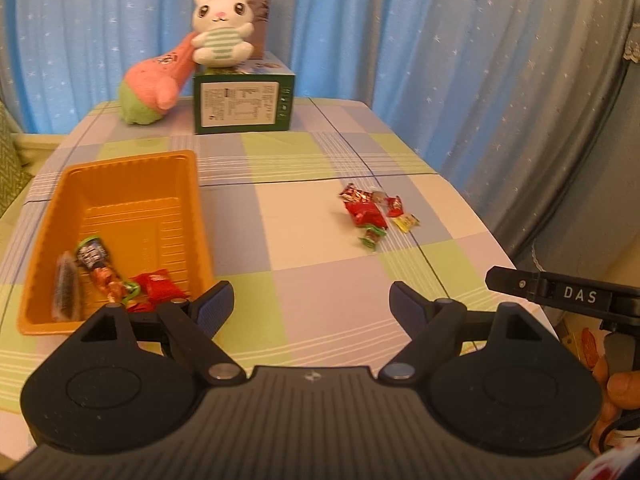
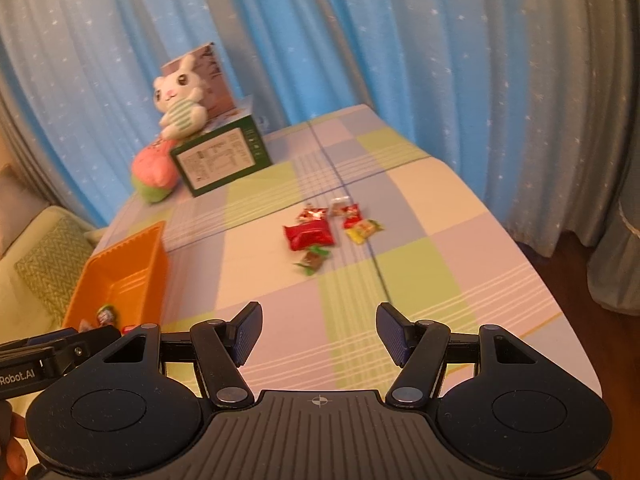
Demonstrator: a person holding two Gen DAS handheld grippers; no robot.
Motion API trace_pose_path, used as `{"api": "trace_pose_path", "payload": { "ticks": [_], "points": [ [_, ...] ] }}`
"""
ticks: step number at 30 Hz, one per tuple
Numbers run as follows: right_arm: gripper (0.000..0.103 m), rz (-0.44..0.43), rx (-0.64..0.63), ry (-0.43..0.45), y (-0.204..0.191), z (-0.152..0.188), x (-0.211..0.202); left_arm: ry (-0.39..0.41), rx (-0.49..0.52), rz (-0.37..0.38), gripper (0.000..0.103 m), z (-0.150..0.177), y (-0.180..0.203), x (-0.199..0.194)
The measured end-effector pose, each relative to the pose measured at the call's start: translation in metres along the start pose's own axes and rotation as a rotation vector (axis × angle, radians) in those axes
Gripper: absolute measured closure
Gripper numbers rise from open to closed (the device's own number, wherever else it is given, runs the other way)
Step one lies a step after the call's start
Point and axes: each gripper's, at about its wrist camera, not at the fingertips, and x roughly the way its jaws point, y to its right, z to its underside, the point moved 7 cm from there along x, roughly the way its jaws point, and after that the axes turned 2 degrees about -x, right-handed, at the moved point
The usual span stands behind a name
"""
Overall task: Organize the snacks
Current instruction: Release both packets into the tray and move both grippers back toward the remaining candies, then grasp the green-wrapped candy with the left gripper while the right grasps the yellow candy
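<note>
An orange tray (image 1: 132, 176) sits at the table's left and holds several wrapped snacks (image 1: 100, 272); its corner (image 2: 132, 248) also shows in the right wrist view. A small pile of snacks lies mid-table: a red packet (image 1: 366, 214) (image 2: 310, 236), a yellow one (image 1: 406, 222) (image 2: 362, 232) and a green-ended one (image 1: 372, 238) (image 2: 314, 260). My left gripper (image 1: 312, 304) hangs open over the cloth beside the tray's near right corner, nothing between its fingers. My right gripper (image 2: 319, 332) is open too, short of the pile, empty.
A green box (image 1: 244, 104) (image 2: 222, 156) stands at the back with a white plush rabbit (image 1: 222, 28) (image 2: 180, 100) on it and a pink plush (image 1: 154, 84) beside. Blue curtains hang behind. The checked tablecloth (image 1: 328, 248) drops off at the right edge. A sofa (image 2: 36, 272) lies left.
</note>
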Motion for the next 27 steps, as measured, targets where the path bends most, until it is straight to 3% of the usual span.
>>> {"api": "trace_pose_path", "payload": {
  "ticks": [15, 21, 27],
  "points": [
    [0.04, 0.051, 0.022, -0.027, 0.048, -0.011, 0.045, -0.035, 0.044, 0.045, 0.021, -0.015, 0.033, 0.065],
    [0.04, 0.056, 0.003, -0.035, 0.067, -0.022, 0.073, -0.055, 0.058, 0.051, 0.032, -0.019, 0.044, 0.103],
    [0.04, 0.052, -0.04, -0.04, 0.08, -0.037, 0.106, -0.04, 0.045, 0.104, 0.038, -0.023, 0.05, 0.144]
  ]
}}
